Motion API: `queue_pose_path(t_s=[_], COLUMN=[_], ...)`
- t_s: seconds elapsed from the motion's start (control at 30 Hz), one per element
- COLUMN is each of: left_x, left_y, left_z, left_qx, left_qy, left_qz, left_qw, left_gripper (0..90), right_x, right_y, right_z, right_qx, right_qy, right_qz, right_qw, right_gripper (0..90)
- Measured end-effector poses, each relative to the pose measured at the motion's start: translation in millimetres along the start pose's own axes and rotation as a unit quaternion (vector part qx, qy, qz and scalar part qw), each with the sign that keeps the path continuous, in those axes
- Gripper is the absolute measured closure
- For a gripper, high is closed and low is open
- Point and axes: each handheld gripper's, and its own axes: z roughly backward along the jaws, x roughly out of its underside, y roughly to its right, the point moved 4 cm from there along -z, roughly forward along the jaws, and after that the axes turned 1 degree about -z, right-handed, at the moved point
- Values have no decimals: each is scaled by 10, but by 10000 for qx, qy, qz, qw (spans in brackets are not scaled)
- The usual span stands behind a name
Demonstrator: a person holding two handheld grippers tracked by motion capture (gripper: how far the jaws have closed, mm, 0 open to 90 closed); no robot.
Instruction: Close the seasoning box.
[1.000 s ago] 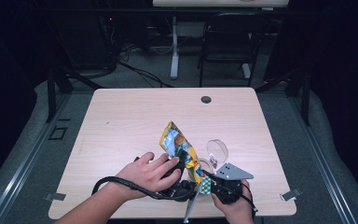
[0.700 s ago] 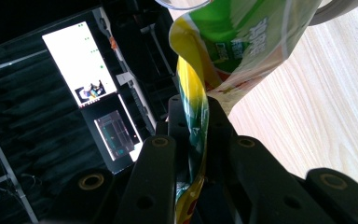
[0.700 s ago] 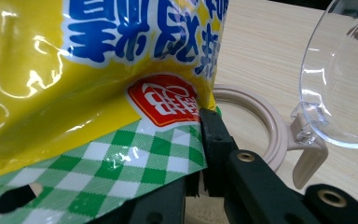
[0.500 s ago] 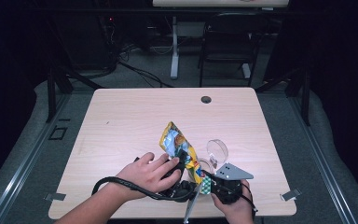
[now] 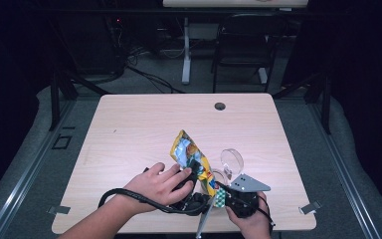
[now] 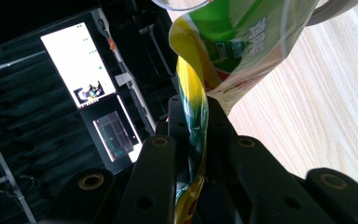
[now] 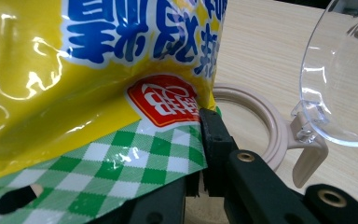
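A yellow snack bag [image 5: 191, 158] with blue lettering and a green-checked end is held up near the table's front edge, tilted to the left. My left gripper [image 5: 191, 175] is shut on the bag's edge [image 6: 193, 116]; the film is pinched between its black jaws. My right gripper [image 5: 223, 195] is shut on the checked end of the bag [image 7: 121, 154]. A beige container with a clear hinged lid [image 5: 231, 162] stands open just right of the bag, its ring-shaped rim [image 7: 261, 121] and clear lid [image 7: 340, 74] close behind my right jaws.
The light wooden table [image 5: 144, 134] has a dark cable hole [image 5: 220, 106] near its far edge. A black cable [image 5: 129, 195] loops over the left wrist. A chair [image 5: 241, 45] and desk legs stand beyond the table. Lit screens [image 6: 81, 60] glow off to the side.
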Motion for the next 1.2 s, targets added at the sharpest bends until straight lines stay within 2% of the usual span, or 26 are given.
queue_pose_path(t_s=[0.27, 0.4, 0.43, 0.73, 0.8, 0.87, 0.97, 1.2], left_x=[2, 6, 8, 3, 1, -8, -19, -11], left_y=[-17, -5, -3, -13, -12, -10, -27, -26], left_z=[5, 12, 9, 17, 17, 8, 13, 18], left_qx=[-27, 42, -20, -17, 63, 12, -43, 12], left_qy=[4, -35, -19, -30, -62, -19, -33, -11], left_qz=[-30, -34, -35, -58, -61, -41, -119, -83], left_qw=[10000, 10000, 10000, 10000, 9999, 10000, 9999, 10000], left_gripper=[848, 848, 848, 849, 849, 849, 849, 849], right_x=[-3, -2, -3, -9, -7, -7, -5, -8], right_y=[-11, -14, -16, -14, -12, -6, 3, 7], right_z=[-5, -11, -14, -22, -24, -26, -28, -24], right_qx=[-39, -43, -41, -56, -54, -56, -48, -51], right_qy=[22, 22, 18, 26, 23, 15, 14, 21], right_qz=[-11, -11, -13, -12, -18, -23, -32, -25], right_qw=[10000, 10000, 10000, 10000, 10000, 10000, 10000, 10000], right_gripper=[877, 877, 877, 877, 877, 877, 877, 878])
